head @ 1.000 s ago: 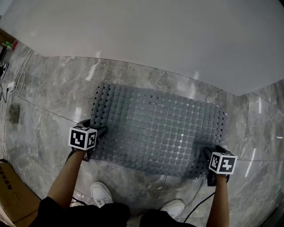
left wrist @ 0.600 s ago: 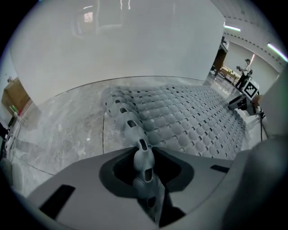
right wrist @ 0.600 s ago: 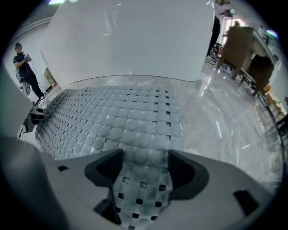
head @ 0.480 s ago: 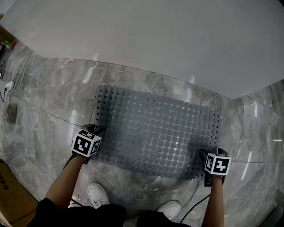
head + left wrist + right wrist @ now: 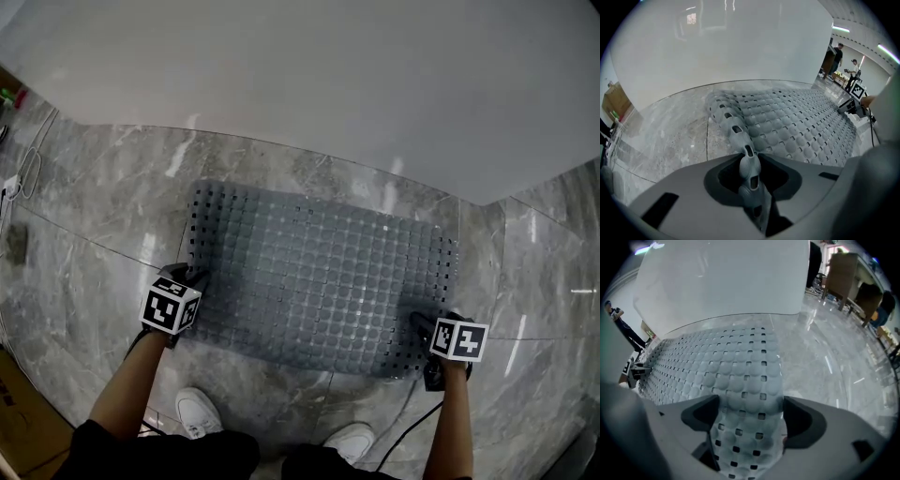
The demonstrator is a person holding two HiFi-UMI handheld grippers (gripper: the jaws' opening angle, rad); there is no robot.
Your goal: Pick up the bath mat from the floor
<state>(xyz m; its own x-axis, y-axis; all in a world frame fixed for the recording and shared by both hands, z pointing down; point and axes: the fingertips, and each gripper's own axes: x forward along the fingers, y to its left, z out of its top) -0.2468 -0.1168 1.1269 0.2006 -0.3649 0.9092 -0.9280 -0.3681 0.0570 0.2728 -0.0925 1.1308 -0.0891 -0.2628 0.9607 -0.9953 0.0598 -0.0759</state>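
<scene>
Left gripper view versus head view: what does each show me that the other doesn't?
Only the left gripper view: how the left gripper grips, jaws just closed on the bath mat edge, pinched up into a ridge; people far off. Only the head view: the mat's whole outline, white shoes. Both: mat, grey marble floor, white panel.

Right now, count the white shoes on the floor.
2. The left shoe sits bottom left, the right shoe bottom centre, both short of the mat, heels hidden by trousers.

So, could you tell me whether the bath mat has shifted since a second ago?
No: the bath mat keeps about the same gap to the wall behind it.
</scene>
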